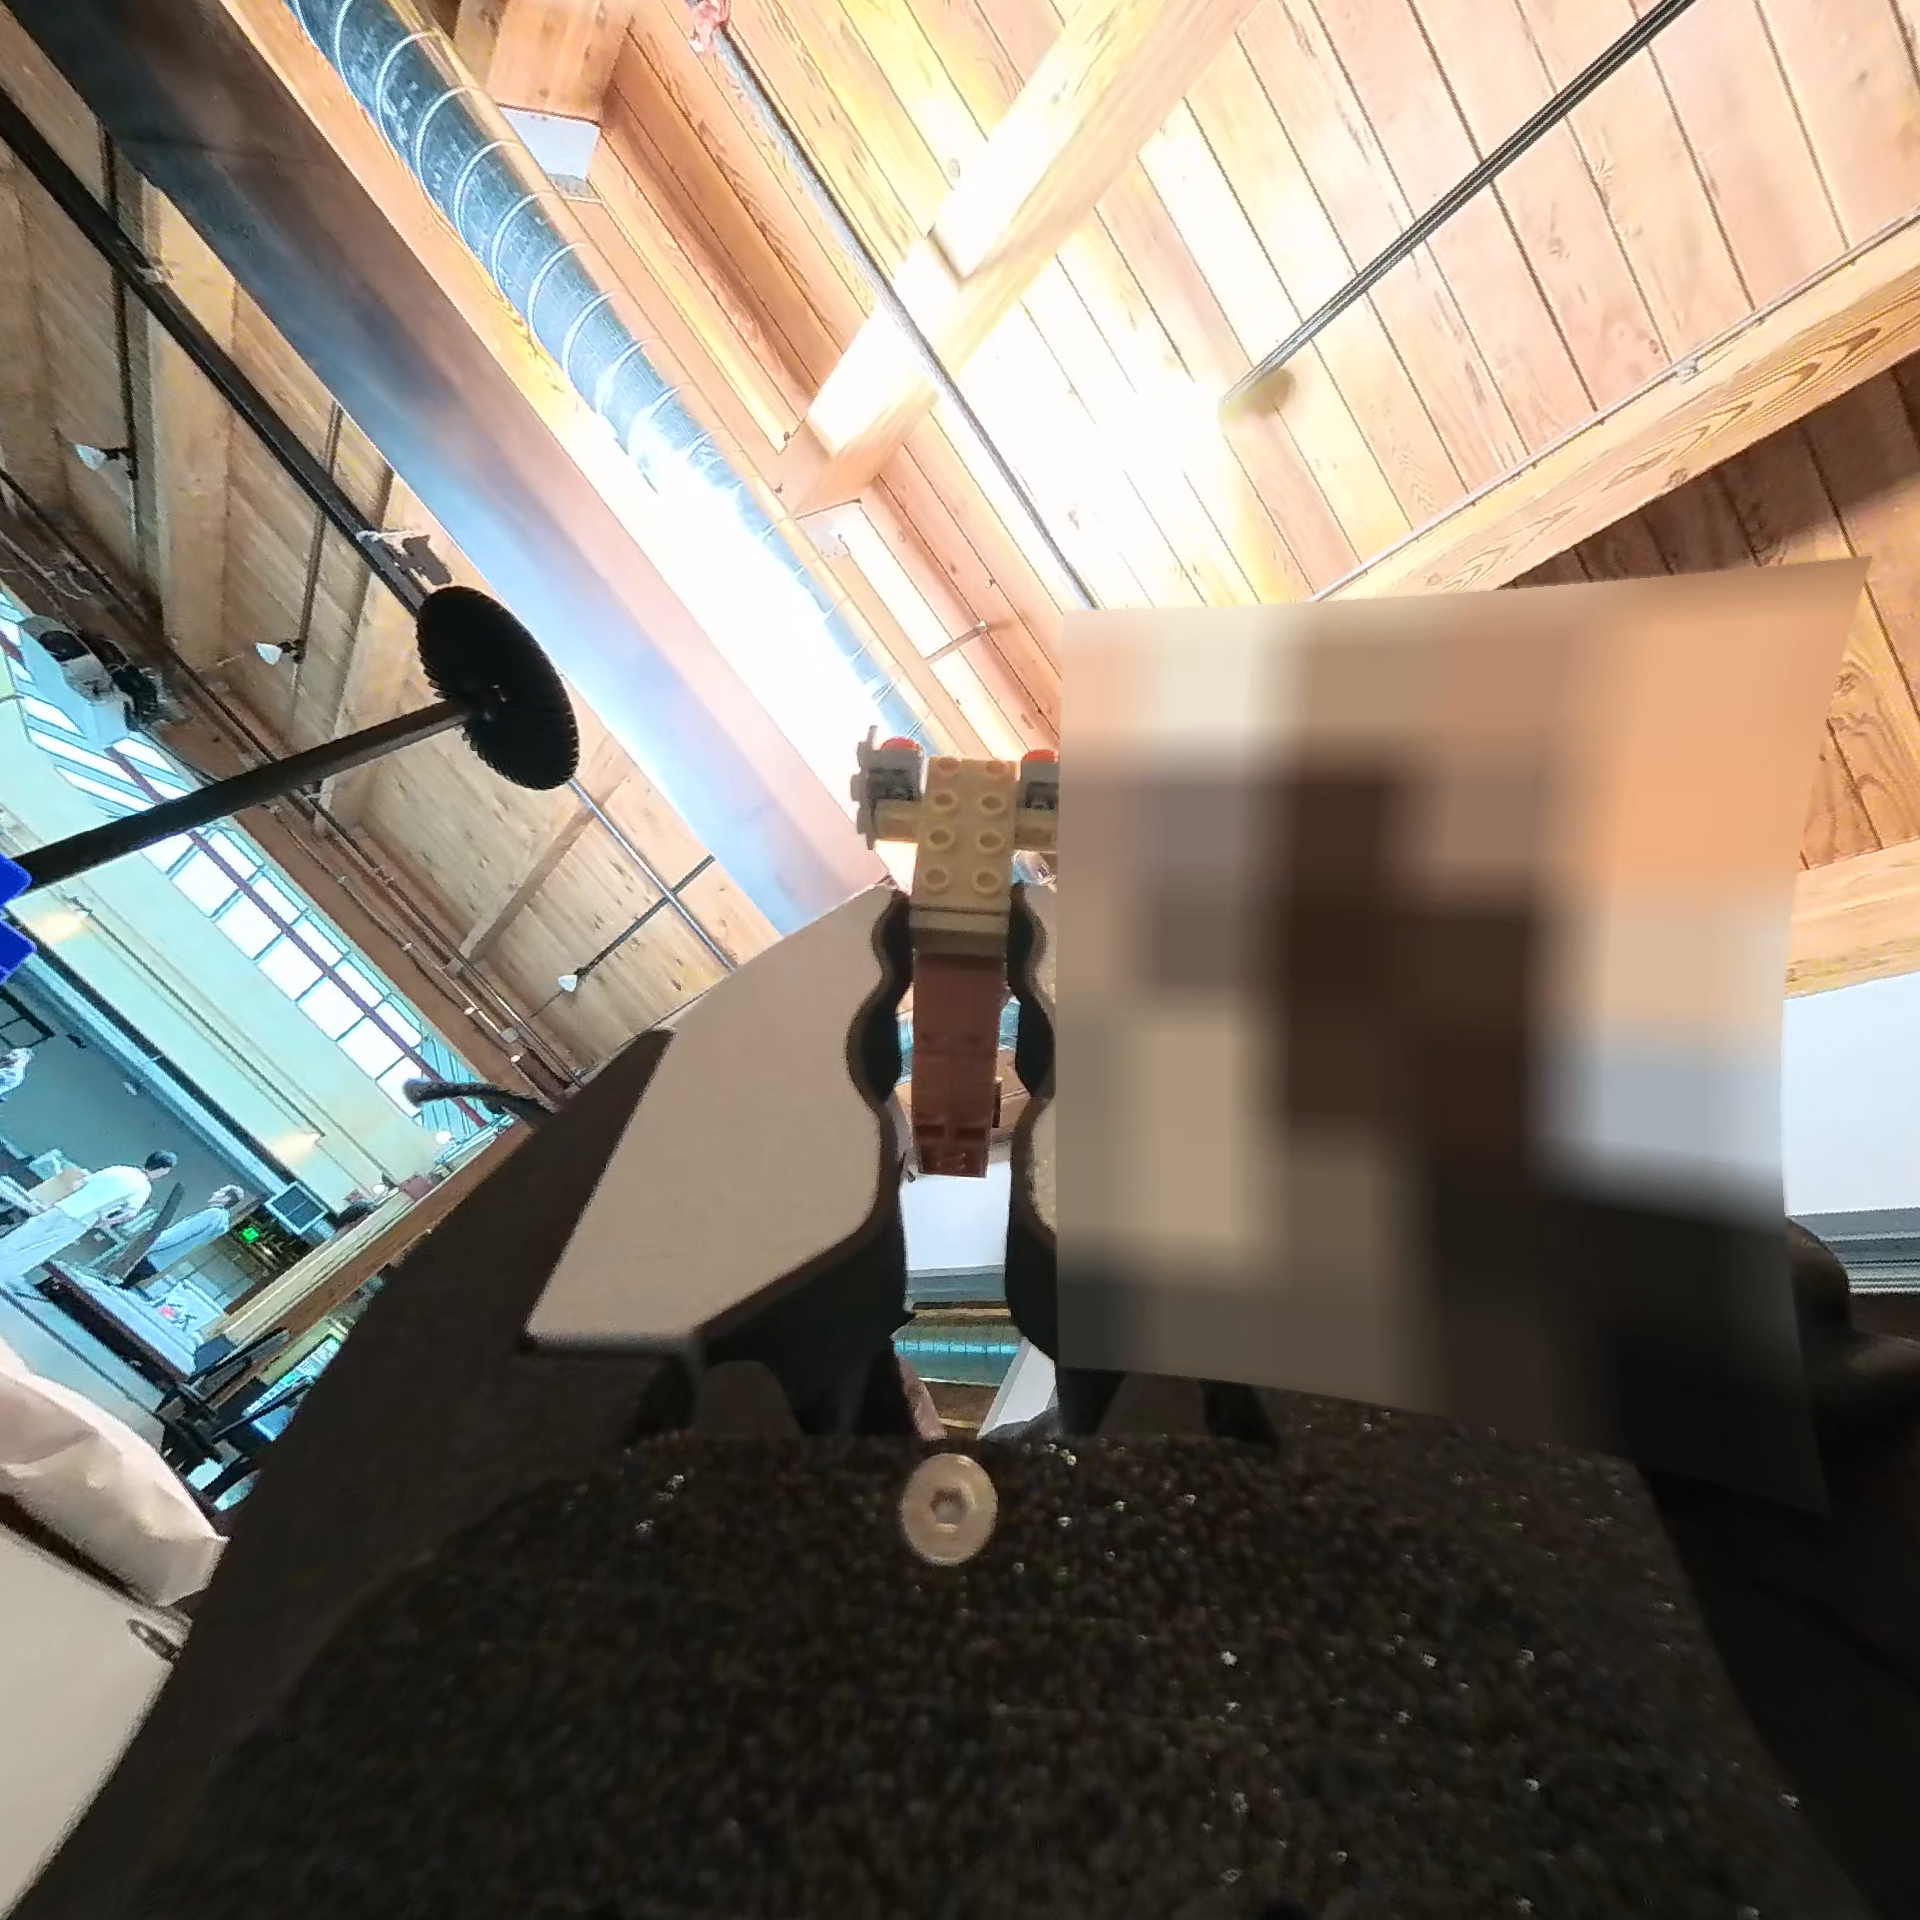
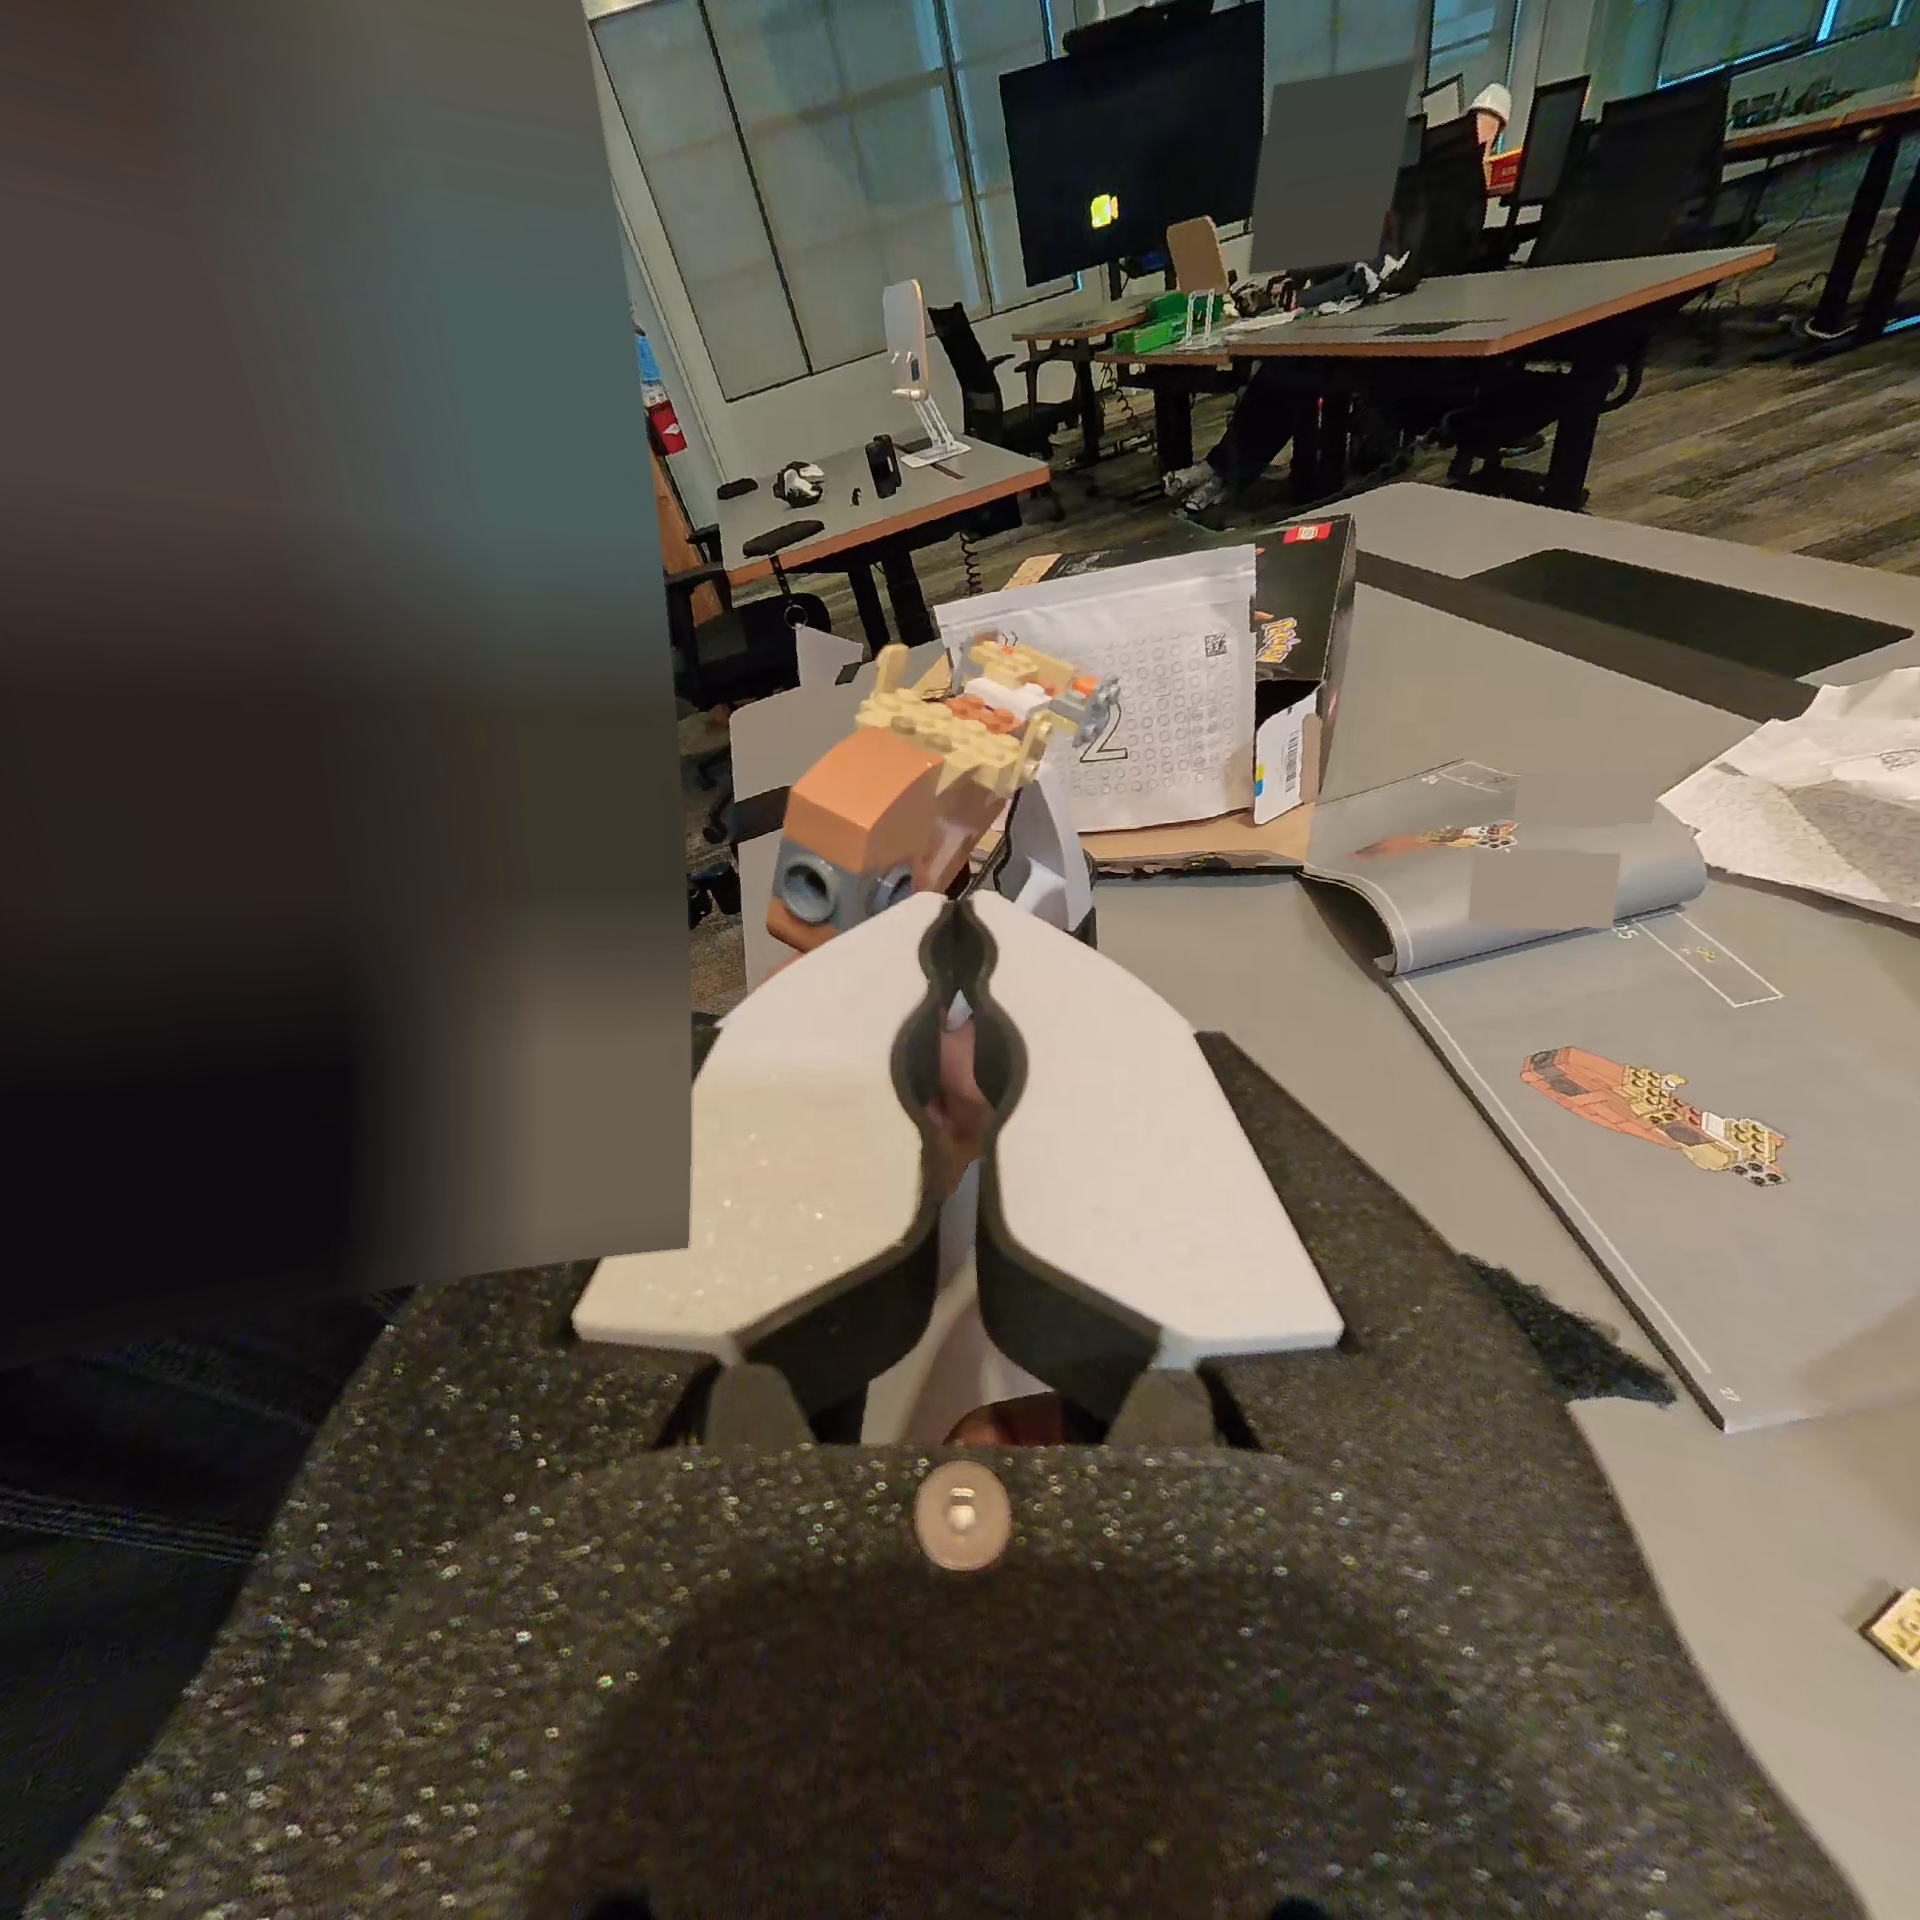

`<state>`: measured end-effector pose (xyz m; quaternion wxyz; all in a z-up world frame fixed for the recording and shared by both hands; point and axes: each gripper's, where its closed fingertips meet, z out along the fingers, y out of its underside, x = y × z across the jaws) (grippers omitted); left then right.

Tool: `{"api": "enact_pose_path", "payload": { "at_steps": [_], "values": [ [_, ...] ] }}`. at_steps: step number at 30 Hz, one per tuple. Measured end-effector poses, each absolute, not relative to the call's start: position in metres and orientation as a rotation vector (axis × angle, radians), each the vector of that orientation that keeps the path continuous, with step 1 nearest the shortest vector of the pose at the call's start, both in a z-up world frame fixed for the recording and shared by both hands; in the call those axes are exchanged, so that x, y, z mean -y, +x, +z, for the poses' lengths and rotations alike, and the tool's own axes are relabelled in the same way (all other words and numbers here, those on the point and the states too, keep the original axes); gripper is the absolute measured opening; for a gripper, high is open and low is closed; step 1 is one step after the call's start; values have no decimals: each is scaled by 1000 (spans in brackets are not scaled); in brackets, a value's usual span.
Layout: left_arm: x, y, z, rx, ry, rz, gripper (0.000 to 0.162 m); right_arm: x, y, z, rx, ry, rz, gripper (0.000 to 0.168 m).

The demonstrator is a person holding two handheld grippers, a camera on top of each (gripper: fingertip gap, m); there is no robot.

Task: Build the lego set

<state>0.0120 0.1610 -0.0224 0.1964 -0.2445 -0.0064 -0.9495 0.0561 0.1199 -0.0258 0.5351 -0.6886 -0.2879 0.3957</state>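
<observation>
The big grey table (image 2: 1558, 1558) is under my right side. An open booklet (image 2: 1621, 1195) with pictures of the model lies flat on it. Behind the booklet stands a black box (image 2: 1314, 613) with its end flap open; I cannot see what is inside. A white bag (image 2: 1153, 686) leans against the front of the box, and it looks flat, but I can't tell if any bricks are in it. Crumpled white paper (image 2: 1808, 790) lies at the far right of the table.

My left gripper (image 1: 956, 997) points up at the wooden ceiling. It squeezes the lego model (image 1: 961, 935) by its brown part, and the tan part with round bumps sticks out past the tips. In the right view the same model (image 2: 904, 790) is up in the air, over the table edge, in front of the bag.

My right gripper (image 2: 961, 935) has its tips pressed together just below the model. Something small and pale may be stuck between them, but it is too hidden to be sure.

One small tan piece (image 2: 1896, 1647) lies on the table at the right edge.
</observation>
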Motion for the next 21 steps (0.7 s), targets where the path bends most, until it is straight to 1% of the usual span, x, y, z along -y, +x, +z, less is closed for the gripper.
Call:
{"api": "enact_pose_path", "payload": {
  "at_steps": [7, 11, 14, 18, 21],
  "values": [
    [-157, 10, -19, -24, -654, -2652, 17, -118, 54, -26, 689, -1635, 946, 0],
    [-139, -11, -11, -179, -372, -2707, 17, -117, 53, -25, 694, -1626, 951, 0],
    [-120, -40, 5, -295, -97, -2707, 16, -116, 51, -25, 696, -1615, 961, 0],
    [-110, -60, 8, -345, 105, -2711, 16, -113, 47, -26, 697, -1592, 986, 0],
    [-108, -65, 9, -348, 157, -2712, 16, -109, 45, -27, 699, -1580, 998, 0]
  ]
}}
